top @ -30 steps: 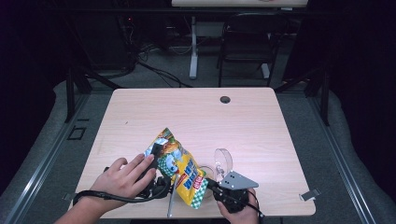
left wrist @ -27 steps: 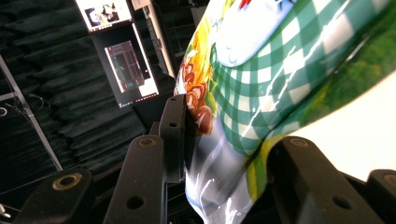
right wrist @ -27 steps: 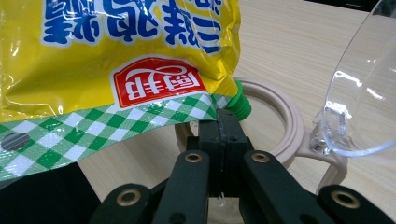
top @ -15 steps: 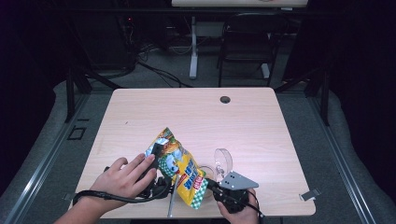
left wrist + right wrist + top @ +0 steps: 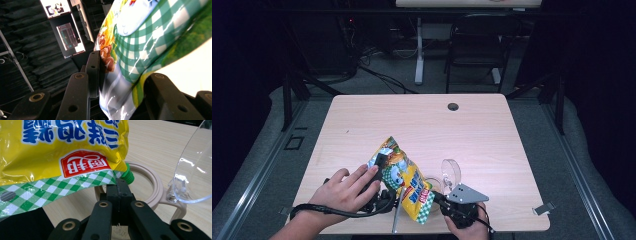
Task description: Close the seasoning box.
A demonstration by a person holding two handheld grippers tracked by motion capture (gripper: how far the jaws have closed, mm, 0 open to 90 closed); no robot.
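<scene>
A yellow snack bag (image 5: 404,182) with a green-checked edge is held tilted above the table's front. My left gripper (image 5: 384,175) is shut on its left side; in the left gripper view the bag (image 5: 150,37) sits between the pads of the gripper (image 5: 122,70). From the right, my right gripper (image 5: 437,197) pinches the bag's lower corner. In the right gripper view its jaws (image 5: 120,185) are shut on the checked seam of the bag (image 5: 62,145). Behind the bag stands a beige round container (image 5: 150,187) with a clear lid (image 5: 197,170) tipped up.
The wooden table (image 5: 422,130) has a dark grommet hole (image 5: 453,106) near its far edge. A small metal clip (image 5: 542,208) sits at the front right edge. A chair (image 5: 477,40) and cables stand beyond the table. A lit monitor (image 5: 68,37) hangs off to the side.
</scene>
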